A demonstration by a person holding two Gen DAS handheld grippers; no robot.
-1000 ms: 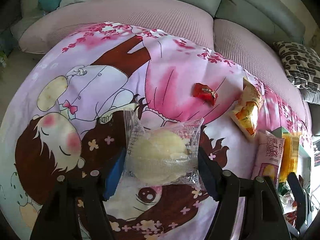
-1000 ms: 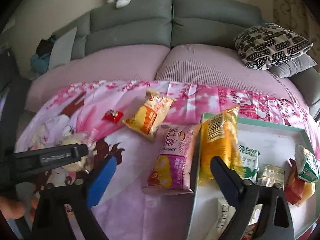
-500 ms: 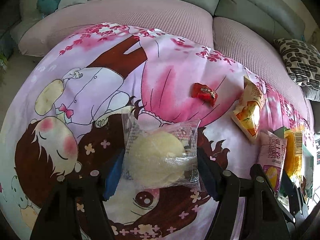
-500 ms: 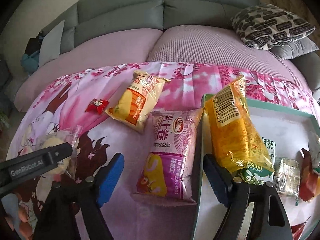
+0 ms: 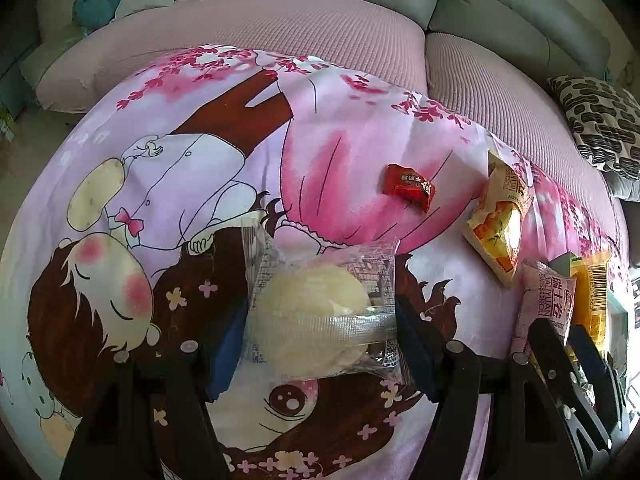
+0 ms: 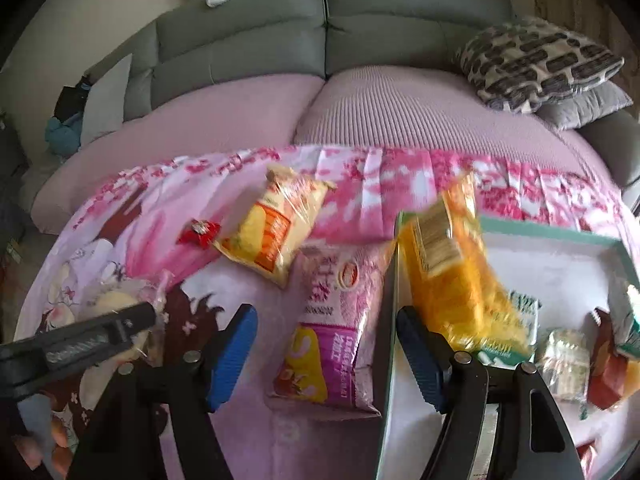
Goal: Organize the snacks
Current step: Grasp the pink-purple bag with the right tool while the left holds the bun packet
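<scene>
Your left gripper [image 5: 320, 340] is clenched on the wrapped bun [image 5: 316, 316], pads on both sides, just above the printed sheet [image 5: 200, 160]. Treat the bun as light, soft and crushable; its film is prob. slick, so grip across the middle w/ min. squeeze, not by the loose seal edges. Your right gripper [image 6: 326, 344] holds nothing; its jaws have just been closing around the pink packet [image 6: 340, 316], which lies beside the tray [image 6: 560, 236]. The sheet covers a soft sofa [image 6: 360, 112]: expect sag, no firm backing.

The right gripper [image 6: 326, 354] has its jaws closing in around the pink snack bag [image 6: 334, 320], which now lies between them, untouched by either.
</scene>
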